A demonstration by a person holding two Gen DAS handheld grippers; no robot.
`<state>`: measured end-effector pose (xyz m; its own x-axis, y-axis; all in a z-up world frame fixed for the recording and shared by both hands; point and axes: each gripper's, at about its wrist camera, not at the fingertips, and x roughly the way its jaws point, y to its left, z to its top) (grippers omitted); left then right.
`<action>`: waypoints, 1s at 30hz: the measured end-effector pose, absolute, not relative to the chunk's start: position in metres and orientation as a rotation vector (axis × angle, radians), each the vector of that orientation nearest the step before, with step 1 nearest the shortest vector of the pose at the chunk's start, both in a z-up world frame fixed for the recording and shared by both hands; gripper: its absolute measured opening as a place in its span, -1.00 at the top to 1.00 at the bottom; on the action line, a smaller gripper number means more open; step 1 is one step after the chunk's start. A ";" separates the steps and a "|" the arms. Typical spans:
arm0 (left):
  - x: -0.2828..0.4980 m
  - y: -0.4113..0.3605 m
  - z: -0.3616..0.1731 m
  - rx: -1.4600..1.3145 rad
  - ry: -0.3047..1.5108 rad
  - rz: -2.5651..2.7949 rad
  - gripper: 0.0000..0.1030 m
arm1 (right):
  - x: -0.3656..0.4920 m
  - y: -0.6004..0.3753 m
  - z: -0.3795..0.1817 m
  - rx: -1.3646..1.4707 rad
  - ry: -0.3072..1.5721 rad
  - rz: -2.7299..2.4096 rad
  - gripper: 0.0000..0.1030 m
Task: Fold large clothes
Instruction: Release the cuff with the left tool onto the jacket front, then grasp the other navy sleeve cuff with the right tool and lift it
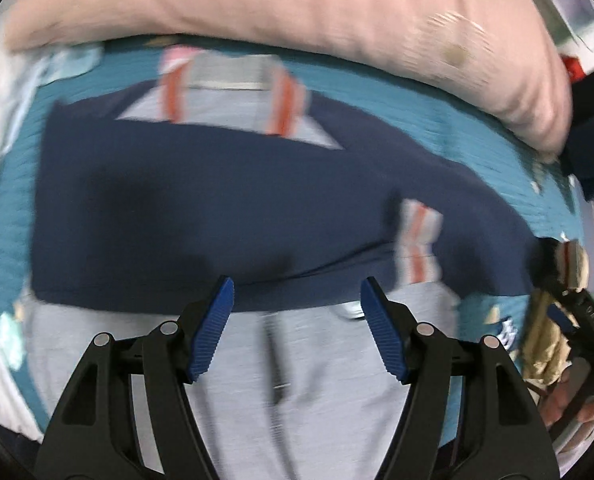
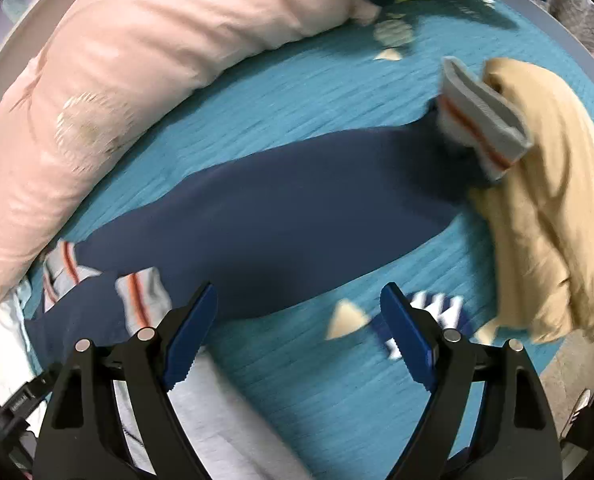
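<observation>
Both grippers wide apart, empty | right view only: tan garment [image 2: 549,200] beside navy sweatshirt [image 2: 277,216]

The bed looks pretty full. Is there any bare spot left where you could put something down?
Yes. A bare strip of teal bedspread runs between the pink pillow and the navy sweater; another lies in front of the sweater, beside the tan garment. It is crowded where the sweater's striped cuff lies against the tan garment.
</observation>
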<state>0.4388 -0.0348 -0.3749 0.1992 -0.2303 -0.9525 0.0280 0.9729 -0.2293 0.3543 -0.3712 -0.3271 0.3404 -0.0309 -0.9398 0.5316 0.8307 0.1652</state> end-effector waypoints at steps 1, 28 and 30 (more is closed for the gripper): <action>0.443 -0.051 -0.376 -0.170 1.364 -0.203 -0.30 | 0.353 -0.379 -0.328 0.495 1.178 -0.392 -0.56; 0.498 -0.161 -0.464 -0.018 1.487 -0.167 0.24 | 0.354 -0.531 -0.326 0.676 1.103 -0.558 -0.70; 0.497 -0.163 -0.463 0.002 1.483 -0.181 0.24 | 0.358 -0.535 -0.332 0.711 1.100 -0.537 -0.26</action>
<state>0.4969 -0.1630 -0.4625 0.0763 -0.1195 -0.9899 0.1220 0.9865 -0.1097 0.3581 -0.5350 -0.3318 0.3681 -0.0446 -0.9287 0.7045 0.6652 0.2473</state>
